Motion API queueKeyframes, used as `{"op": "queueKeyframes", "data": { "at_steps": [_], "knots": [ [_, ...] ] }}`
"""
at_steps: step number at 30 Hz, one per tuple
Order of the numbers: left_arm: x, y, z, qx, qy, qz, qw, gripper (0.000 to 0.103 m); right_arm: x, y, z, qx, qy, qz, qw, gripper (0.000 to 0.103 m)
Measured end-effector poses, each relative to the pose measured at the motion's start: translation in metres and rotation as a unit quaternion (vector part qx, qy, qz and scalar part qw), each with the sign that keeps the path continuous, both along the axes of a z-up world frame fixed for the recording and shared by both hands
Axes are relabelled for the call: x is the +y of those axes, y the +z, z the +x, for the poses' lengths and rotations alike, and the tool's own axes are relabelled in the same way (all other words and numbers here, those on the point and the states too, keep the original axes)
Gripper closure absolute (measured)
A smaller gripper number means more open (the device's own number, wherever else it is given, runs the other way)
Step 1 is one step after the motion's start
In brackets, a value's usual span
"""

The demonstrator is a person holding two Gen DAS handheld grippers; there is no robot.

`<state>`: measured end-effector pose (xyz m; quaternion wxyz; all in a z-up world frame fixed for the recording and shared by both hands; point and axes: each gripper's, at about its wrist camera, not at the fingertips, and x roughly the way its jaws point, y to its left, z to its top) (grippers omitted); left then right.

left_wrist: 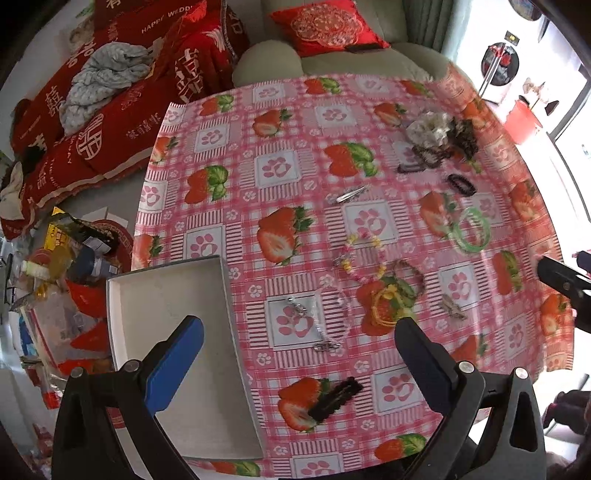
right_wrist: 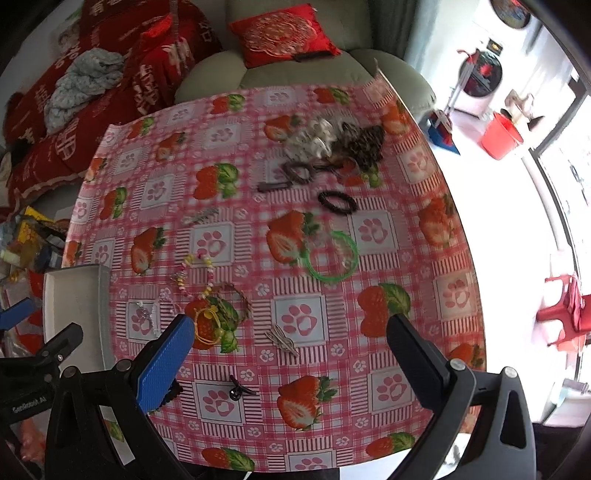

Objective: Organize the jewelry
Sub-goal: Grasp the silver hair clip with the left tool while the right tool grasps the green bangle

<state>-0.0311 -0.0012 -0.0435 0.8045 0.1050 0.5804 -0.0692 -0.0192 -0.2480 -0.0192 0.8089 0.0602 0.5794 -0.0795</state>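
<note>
A shallow white box sits empty at the table's left edge, seen also as the white box in the right wrist view. Jewelry lies scattered on the strawberry cloth: a green bangle, a pastel bead bracelet, a yellow band, a silver clip, a clear chain and a dark hair clip. My left gripper hovers open above the box edge and chain. My right gripper hangs open over a small silver clip; a black claw clip lies nearer.
Scrunchies and dark hair ties pile at the far right of the table. A sofa with red cushions stands behind. Clutter of bottles and packets sits on the floor left of the table.
</note>
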Motion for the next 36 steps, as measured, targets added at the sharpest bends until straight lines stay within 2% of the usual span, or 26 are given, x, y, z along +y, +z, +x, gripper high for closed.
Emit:
{"op": "queueKeyframes", "data": {
  "at_steps": [3, 5, 11, 12, 15, 17, 21, 27, 28, 30, 31, 36],
  "knots": [
    [-0.002, -0.014, 0.009, 0.014, 0.005, 0.005, 0.9999, 0.000, -0.013, -0.018, -0.001, 0.027, -0.021, 0.009, 0.999, 0.000],
    [-0.005, -0.024, 0.016, 0.034, 0.006, -0.007, 0.9994, 0.000, -0.022, -0.030, -0.001, 0.043, -0.031, 0.012, 0.999, 0.000],
    [-0.031, -0.039, 0.069, 0.040, 0.017, -0.003, 0.9990, 0.000, -0.052, -0.064, 0.017, 0.075, -0.038, 0.019, 0.996, 0.000],
    [-0.039, -0.044, 0.094, 0.043, 0.021, -0.004, 0.9989, 0.000, -0.056, -0.068, 0.023, 0.079, -0.037, 0.022, 0.996, 0.000],
    [-0.053, -0.058, 0.123, 0.038, 0.027, -0.007, 0.9989, 0.000, -0.067, -0.080, 0.042, 0.082, -0.031, 0.028, 0.996, 0.000],
    [-0.061, -0.066, 0.137, 0.030, 0.023, -0.002, 0.9993, 0.006, -0.073, -0.090, 0.057, 0.086, -0.022, 0.032, 0.996, 0.000],
    [-0.077, -0.088, 0.168, 0.023, 0.022, 0.007, 0.9995, 0.006, -0.079, -0.109, 0.077, 0.096, 0.000, 0.039, 0.995, 0.000],
    [-0.096, -0.115, 0.198, 0.013, -0.010, 0.017, 0.9997, 0.006, -0.077, -0.129, 0.096, 0.093, 0.021, 0.055, 0.994, 0.001],
    [-0.097, -0.119, 0.201, 0.012, -0.015, 0.016, 0.9997, 0.006, -0.075, -0.132, 0.098, 0.094, 0.026, 0.051, 0.994, 0.002],
    [-0.100, -0.127, 0.207, 0.012, -0.026, 0.015, 0.9995, 0.015, -0.069, -0.141, 0.103, 0.098, 0.040, 0.053, 0.993, 0.010],
    [-0.102, -0.132, 0.211, 0.019, -0.033, 0.014, 0.9992, 0.020, -0.066, -0.146, 0.105, 0.103, 0.046, 0.054, 0.992, 0.011],
    [-0.109, -0.150, 0.217, 0.031, -0.055, 0.019, 0.9978, 0.020, -0.052, -0.164, 0.112, 0.117, 0.063, 0.038, 0.990, 0.026]
  ]
}}
